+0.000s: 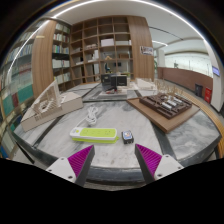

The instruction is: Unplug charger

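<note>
Tongs (115, 160) held apart over the table, gripping nothing.

Both fingers stand spread, their magenta pads (81, 158) facing each other across a wide gap, with only bare grey table (150, 125) showing between and just ahead of them. Beyond the left finger lies a flat yellow-green strip (92, 133), and just beside it to the right sits a small dark block (126, 136) that may be the charger, though it is too small to tell; neither touches the fingers. Farther back on the table stand pale architectural models (48, 102) to the left, a white model (108, 92) in the middle and a wooden board with white pieces (168, 104) to the right. Tall wooden bookshelves (105, 45) fill the wall behind.
</note>
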